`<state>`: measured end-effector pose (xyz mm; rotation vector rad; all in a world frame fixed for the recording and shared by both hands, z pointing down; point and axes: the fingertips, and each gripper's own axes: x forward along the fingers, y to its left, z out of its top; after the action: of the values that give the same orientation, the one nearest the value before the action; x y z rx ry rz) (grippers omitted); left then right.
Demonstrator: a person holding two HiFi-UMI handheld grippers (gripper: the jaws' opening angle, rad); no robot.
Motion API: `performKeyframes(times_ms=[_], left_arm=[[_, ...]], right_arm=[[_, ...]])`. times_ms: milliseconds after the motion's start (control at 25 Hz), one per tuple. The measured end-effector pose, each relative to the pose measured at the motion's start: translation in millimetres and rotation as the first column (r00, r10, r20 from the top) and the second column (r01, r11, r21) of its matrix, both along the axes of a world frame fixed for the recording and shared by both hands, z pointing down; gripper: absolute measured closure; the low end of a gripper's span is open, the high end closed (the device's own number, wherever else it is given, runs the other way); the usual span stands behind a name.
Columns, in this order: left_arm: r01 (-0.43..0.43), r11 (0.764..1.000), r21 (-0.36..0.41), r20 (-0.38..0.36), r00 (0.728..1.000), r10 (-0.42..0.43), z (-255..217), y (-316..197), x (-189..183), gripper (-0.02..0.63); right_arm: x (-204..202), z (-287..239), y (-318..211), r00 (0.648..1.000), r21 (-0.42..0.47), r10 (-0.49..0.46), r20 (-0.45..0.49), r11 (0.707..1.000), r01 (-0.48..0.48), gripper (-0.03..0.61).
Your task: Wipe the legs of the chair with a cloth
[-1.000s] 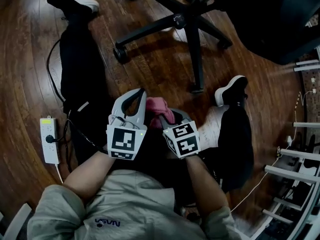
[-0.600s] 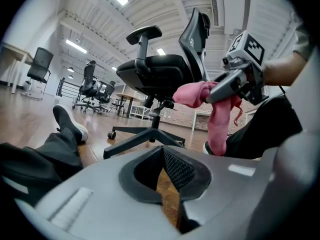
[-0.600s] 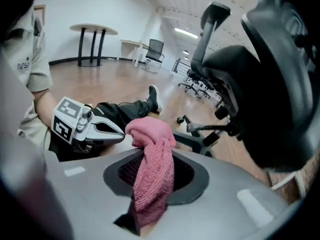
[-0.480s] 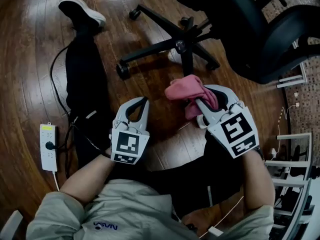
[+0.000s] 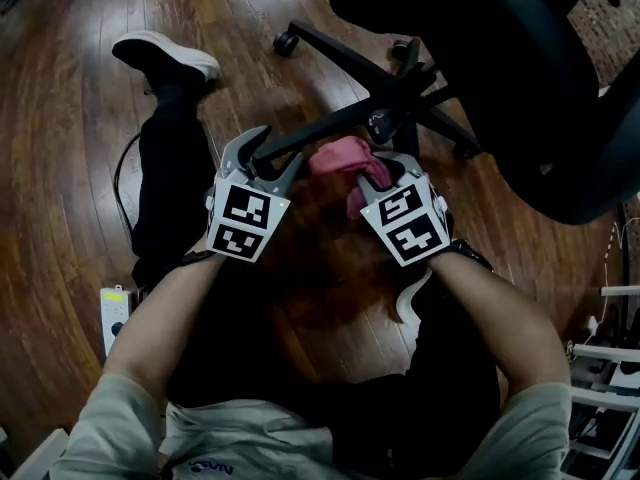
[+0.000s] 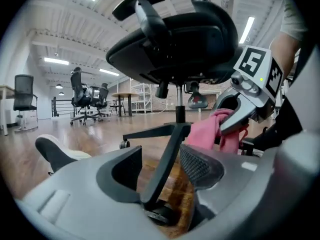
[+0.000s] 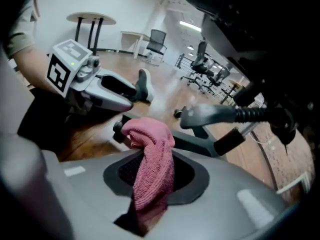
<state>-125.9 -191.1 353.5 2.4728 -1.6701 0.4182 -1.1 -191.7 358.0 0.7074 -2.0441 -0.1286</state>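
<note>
The black office chair (image 5: 500,58) stands ahead on its star base (image 5: 385,123). One leg (image 5: 310,133) runs from the hub toward me and to the left. My left gripper (image 5: 262,150) straddles that leg (image 6: 167,159); its jaws have just been opening and stand open, with gaps on both sides of the leg. My right gripper (image 5: 372,176) is shut on a pink cloth (image 5: 342,158), which hangs bunched from its jaws (image 7: 150,169) close to the hub. The left gripper view shows the right gripper (image 6: 245,115) holding the cloth (image 6: 207,131) beside the leg.
My legs in black trousers lie on the wooden floor (image 5: 80,168), with a white shoe (image 5: 165,58) at the far left. A white power strip (image 5: 113,313) and its cable lie at the left. Metal racking (image 5: 610,368) stands at the right. Other office chairs (image 6: 85,96) stand far off.
Both grippers moved forward to the chair base. The left jaws went from shut to open around a chair leg. The right gripper carried the pink cloth up beside the hub.
</note>
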Motion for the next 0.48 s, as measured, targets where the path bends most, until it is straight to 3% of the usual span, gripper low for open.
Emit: performKeyframes(times_ms=[160, 280, 360, 480], left_arm=[[-0.002, 0.991, -0.133, 0.091, 0.996, 0.014, 55, -20, -7, 0.358], [-0.031, 0.971, -0.236, 0.202, 0.976, 0.081, 97, -33, 2, 0.331], [-0.044, 0.961, -0.273, 0.252, 0.961, 0.116, 112, -33, 2, 0.373], [-0.066, 0.957, -0.282, 0.279, 0.949, 0.148, 112, -27, 3, 0.427]], right_arm=[[12, 38, -60, 0.975, 0.059, 0.182, 0.128, 0.980, -0.191, 0.483], [24, 55, -79, 0.953, 0.049, 0.262, 0.154, 0.961, -0.273, 0.483], [17, 61, -72, 0.951, 0.008, 0.268, 0.153, 0.962, -0.272, 0.482], [-3, 61, -53, 0.971, -0.015, 0.197, 0.132, 0.980, -0.197, 0.482]])
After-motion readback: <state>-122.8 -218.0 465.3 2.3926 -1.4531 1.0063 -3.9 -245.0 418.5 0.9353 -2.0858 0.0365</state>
